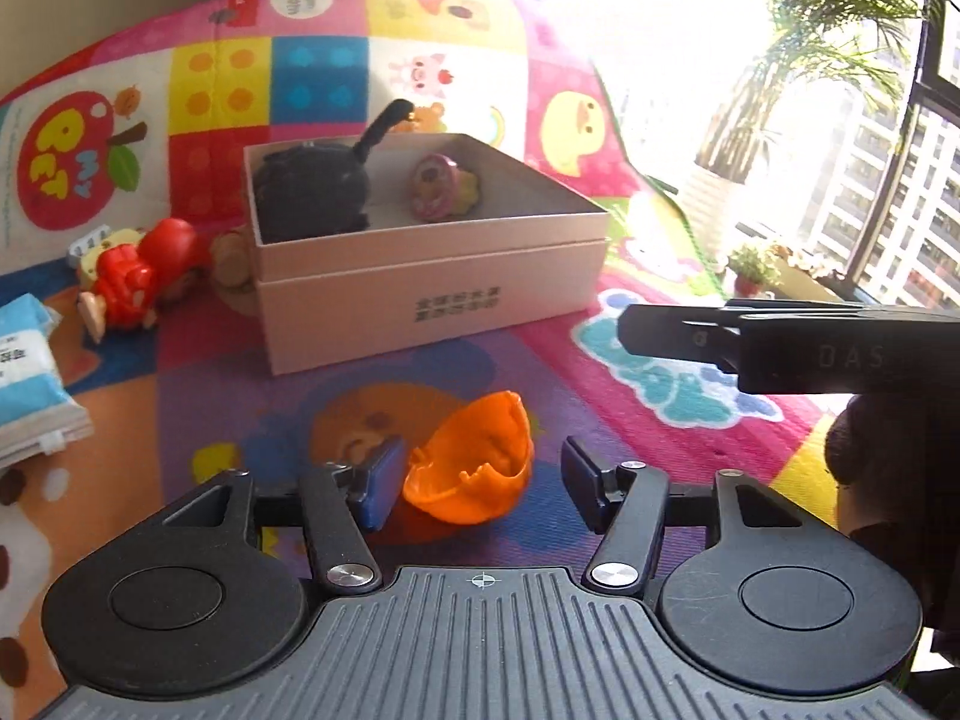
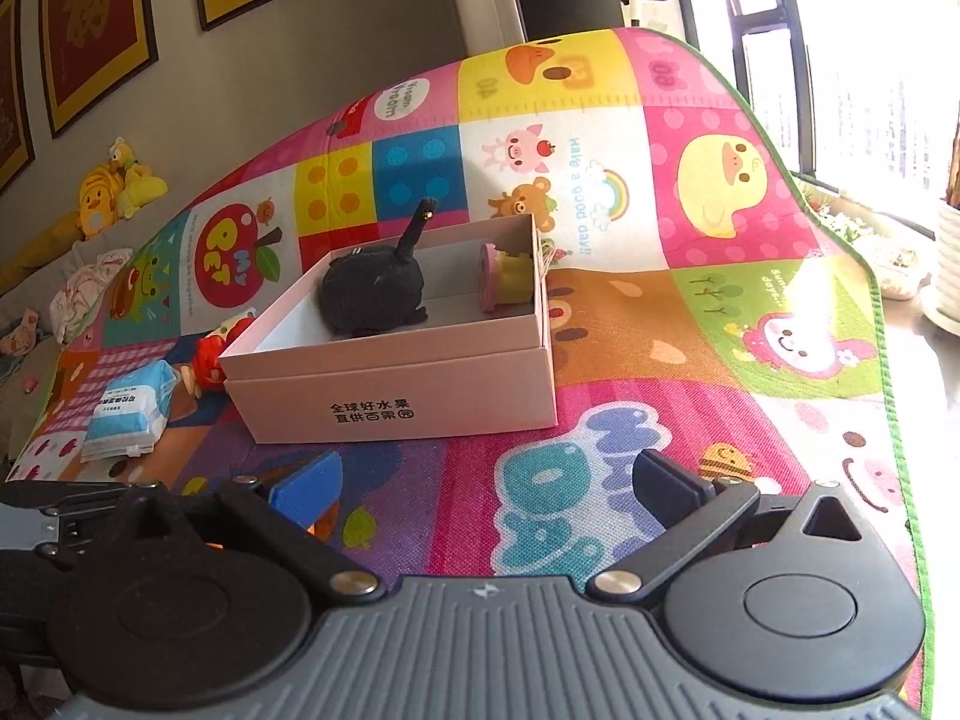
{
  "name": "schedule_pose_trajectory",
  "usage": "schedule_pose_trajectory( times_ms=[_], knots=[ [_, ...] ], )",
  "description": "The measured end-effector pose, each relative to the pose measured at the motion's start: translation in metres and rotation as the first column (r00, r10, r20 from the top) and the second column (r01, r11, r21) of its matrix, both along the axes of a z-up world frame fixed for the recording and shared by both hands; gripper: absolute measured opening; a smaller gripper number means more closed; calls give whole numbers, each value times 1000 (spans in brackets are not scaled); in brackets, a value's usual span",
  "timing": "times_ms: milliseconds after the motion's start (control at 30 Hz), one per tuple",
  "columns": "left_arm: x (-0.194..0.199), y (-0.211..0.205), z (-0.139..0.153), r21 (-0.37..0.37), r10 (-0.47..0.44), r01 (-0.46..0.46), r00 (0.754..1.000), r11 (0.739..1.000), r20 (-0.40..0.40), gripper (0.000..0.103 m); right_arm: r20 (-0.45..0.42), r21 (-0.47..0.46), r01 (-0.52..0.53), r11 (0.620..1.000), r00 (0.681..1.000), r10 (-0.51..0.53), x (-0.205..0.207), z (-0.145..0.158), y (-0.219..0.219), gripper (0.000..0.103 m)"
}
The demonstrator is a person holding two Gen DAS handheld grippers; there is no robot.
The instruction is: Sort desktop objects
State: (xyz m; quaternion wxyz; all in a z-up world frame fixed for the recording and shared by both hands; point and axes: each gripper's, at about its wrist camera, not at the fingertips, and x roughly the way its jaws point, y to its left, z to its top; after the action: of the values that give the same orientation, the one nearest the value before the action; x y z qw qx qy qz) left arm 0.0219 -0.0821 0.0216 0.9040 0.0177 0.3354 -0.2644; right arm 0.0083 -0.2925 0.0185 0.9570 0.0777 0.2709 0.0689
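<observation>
An orange shell-shaped plastic toy (image 1: 474, 468) lies on the colourful play mat (image 1: 600, 420), between the blue-padded fingers of my left gripper (image 1: 480, 483). It sits against the left pad, while the right pad stands apart from it. Beyond it is a pale pink cardboard box (image 1: 432, 294) (image 2: 390, 396) holding a black plush cat (image 1: 312, 192) (image 2: 372, 294) and a pink round toy (image 1: 435, 186) (image 2: 504, 282). My right gripper (image 2: 486, 483) hovers wide open over the mat in front of the box, with nothing between its fingers.
A red figurine (image 1: 132, 276) and a wooden piece (image 1: 231, 258) lie left of the box. A blue tissue pack (image 1: 24, 360) (image 2: 129, 414) sits further left. The mat's green edge (image 2: 888, 396) drops off at the right, near potted plants (image 1: 750, 264) and the window.
</observation>
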Motion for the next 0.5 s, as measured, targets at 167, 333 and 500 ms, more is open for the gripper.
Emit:
schedule_pose_trajectory(
  times_ms=[167,333,500],
  knots=[
    [-20,-17,1,-12,-109,109,994,994,13,85,35,-31,-33,999,999,34,-12,14,-1,103],
    [-37,9,4,51,-46,43,997,998,58,96,-6,-74,-198,977,980,199,-19,9,25,103],
    [-43,44,4,132,82,-95,992,987,95,99,-80,-109,-277,955,960,269,-13,-9,62,99]
  ],
)
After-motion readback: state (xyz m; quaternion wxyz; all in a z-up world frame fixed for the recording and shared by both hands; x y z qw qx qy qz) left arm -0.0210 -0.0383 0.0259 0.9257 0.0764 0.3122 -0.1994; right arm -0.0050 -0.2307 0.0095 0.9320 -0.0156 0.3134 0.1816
